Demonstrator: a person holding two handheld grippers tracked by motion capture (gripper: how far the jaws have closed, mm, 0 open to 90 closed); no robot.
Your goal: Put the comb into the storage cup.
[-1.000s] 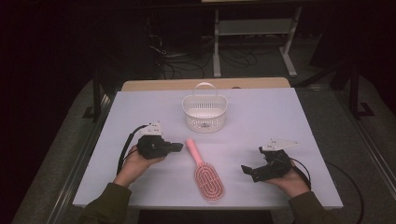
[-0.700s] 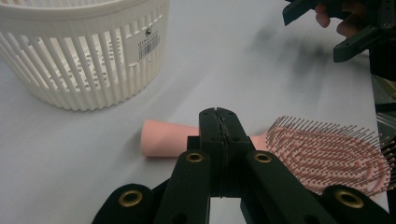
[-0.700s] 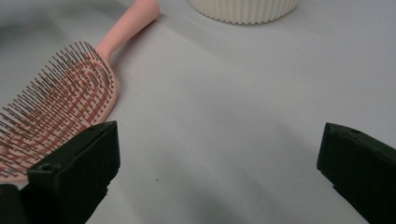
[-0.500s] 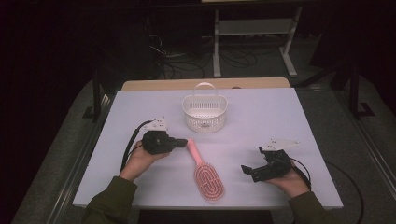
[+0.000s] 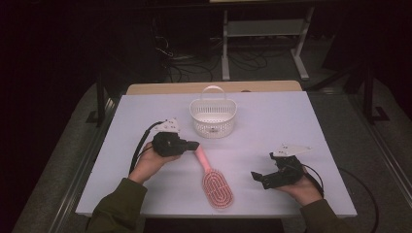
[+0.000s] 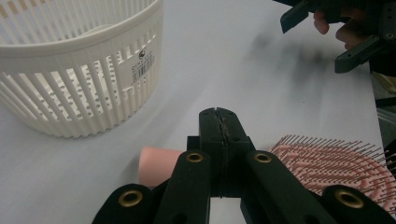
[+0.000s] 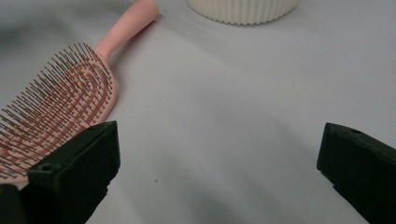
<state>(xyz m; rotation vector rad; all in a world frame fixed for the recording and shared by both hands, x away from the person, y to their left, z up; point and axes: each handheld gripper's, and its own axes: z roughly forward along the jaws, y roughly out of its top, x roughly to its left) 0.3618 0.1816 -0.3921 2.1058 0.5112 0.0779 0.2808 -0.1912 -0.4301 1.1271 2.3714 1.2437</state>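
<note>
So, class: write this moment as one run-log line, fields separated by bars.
left gripper: shut, empty, above pink plastic hairbrush handle | right gripper: open, empty | white slatted plastic basket: empty

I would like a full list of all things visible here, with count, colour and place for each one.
hairbrush: one, pink, lying bristles up on the table near its front middle, handle pointing toward the basket.
basket: one, white slotted plastic with a handle, upright at the middle of the table, behind the hairbrush.
table: one, white top.
metal frame: one, light grey, on the dark floor behind the table.
left tool: one, black, jaws shut, over the end of the hairbrush handle.
right tool: one, black, jaws open, to the right of the hairbrush head.
</note>
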